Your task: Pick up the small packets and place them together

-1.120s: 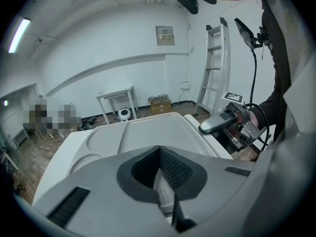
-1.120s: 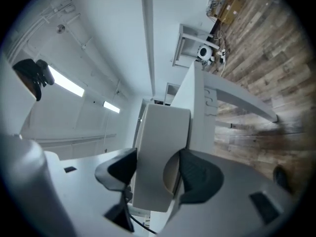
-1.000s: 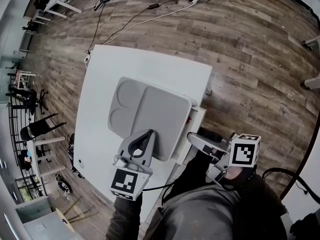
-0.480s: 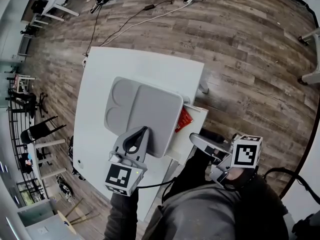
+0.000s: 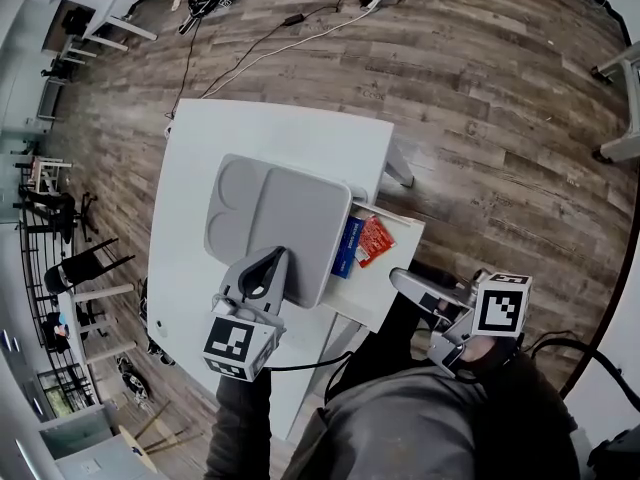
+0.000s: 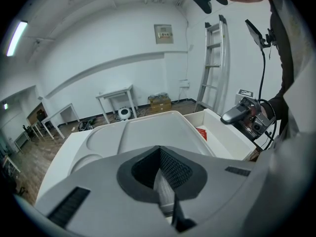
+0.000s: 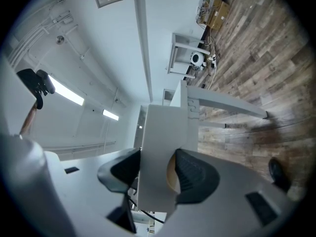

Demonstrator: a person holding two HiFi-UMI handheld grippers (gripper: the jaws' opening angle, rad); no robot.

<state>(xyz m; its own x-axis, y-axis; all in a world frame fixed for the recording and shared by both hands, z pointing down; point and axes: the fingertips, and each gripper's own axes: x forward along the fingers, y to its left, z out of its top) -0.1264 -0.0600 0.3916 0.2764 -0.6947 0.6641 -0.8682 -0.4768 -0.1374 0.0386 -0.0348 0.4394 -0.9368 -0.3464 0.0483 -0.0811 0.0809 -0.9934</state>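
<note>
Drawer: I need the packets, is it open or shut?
Open: the drawer juts past the table, red packet and blue packet visible inside.

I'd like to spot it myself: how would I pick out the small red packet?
Start at the white rectangular table with the grey plastic tray on it. To the tray's right in the head view, an open white drawer sticks out, holding two small packets side by side. The red packet is the one farther from the tray; the blue packet lies next to the tray.
</note>
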